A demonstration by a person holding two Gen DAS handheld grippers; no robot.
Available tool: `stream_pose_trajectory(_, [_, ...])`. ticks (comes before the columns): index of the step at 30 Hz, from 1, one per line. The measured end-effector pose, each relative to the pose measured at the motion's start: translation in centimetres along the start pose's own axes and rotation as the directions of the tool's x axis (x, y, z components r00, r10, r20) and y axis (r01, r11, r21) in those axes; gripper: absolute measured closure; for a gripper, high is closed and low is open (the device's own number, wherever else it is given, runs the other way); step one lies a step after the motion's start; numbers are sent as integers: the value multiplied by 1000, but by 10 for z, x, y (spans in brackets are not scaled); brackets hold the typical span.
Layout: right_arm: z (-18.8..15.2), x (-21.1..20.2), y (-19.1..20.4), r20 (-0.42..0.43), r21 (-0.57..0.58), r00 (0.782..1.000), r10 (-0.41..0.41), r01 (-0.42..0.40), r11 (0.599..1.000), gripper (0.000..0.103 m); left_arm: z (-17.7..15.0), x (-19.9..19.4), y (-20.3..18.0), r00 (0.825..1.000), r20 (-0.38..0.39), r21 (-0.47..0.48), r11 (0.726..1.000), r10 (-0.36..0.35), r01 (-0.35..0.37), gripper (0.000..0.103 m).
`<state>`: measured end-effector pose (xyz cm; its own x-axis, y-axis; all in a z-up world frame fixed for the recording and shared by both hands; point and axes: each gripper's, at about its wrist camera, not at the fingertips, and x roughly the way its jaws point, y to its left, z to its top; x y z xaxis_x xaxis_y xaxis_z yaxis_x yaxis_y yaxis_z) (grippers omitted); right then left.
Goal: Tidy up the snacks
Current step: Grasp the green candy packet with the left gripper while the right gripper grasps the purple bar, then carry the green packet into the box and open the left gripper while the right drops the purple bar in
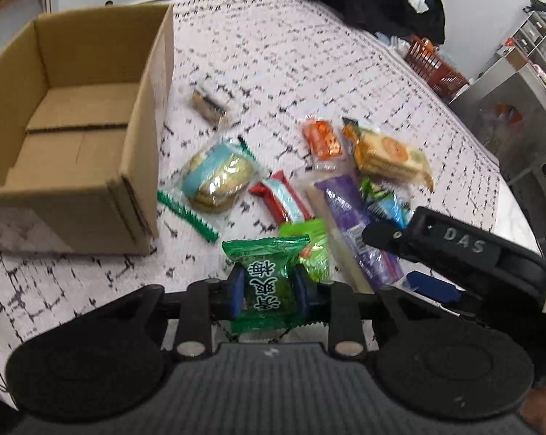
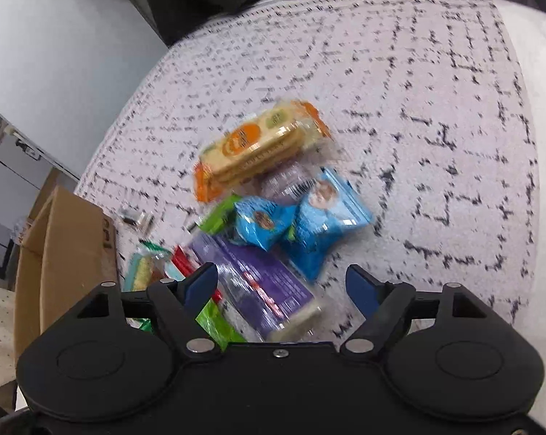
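My left gripper [image 1: 269,290] is shut on a green candy packet [image 1: 267,272], its blue pads pressing both sides, just above the patterned cloth. An open cardboard box [image 1: 66,195] stands to its left with nothing visible inside. Loose snacks lie ahead: round biscuits [image 1: 215,177], a red bar [image 1: 284,199], an orange packet [image 1: 323,139], crackers [image 1: 389,154] and a purple packet [image 1: 356,224]. My right gripper [image 2: 282,286] is open over the near end of the purple packet [image 2: 258,279], and no pad touches it. Two blue packets [image 2: 327,217] and the crackers [image 2: 265,145] lie just beyond.
A small dark packet [image 1: 209,105] lies alone near the box's far corner. An orange basket [image 1: 436,65] and metal shelves [image 1: 519,83] stand past the table's right edge. The box [image 2: 62,246] shows at the left of the right wrist view. Bare cloth [image 2: 436,127] stretches right of the pile.
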<state>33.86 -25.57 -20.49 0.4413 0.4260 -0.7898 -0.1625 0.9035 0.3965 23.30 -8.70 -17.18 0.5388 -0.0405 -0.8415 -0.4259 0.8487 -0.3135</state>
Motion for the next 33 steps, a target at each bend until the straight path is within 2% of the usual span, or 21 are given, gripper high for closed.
stream_pose_trajectory(2, [0, 1, 4, 7, -23, 1000, 1, -1, 1000, 28, 5, 0, 2, 1000, 18, 0, 1000, -9, 9, 76])
stream_pose_trajectory(4, [-1, 7, 5, -27, -30, 1000, 14, -15, 999, 36, 14, 1, 5, 999, 37, -19, 1000, -17, 18, 76])
stream_pose_trajectory(5, [-1, 10, 5, -47, -33, 999, 9, -11, 999, 37, 18, 0, 5, 999, 50, -21, 1000, -18, 19, 76])
stream_pose_trajectory(16, [-12, 18, 34, -124, -198, 991, -55, 30, 980, 33, 31, -15, 21, 994, 111, -69, 998, 15, -8, 76])
stream_pose_trajectory(17, [-12, 19, 34, -124, -202, 990, -65, 38, 979, 35, 31, -17, 22, 993, 116, -73, 997, 13, -5, 76])
stream_pose_trajectory(18, [-12, 20, 36, -123, -207, 990, -73, 46, 977, 44, 32, -20, 24, 993, 121, -77, 997, 13, -3, 76])
stream_pose_trajectory(19, [-12, 20, 36, -126, -210, 989, -75, 48, 977, 58, 32, -23, 25, 992, 127, -78, 997, 14, -4, 76])
stream_pose_trajectory(25, [-13, 15, 42, -157, -214, 987, -30, -4, 977, 66, 34, -38, 41, 987, 156, -106, 994, 41, -25, 76])
stream_pose_trajectory(33, [-12, -17, 50, -101, -208, 995, 0, -22, 978, 69, 33, -55, 58, 982, 182, -136, 990, 49, -24, 76])
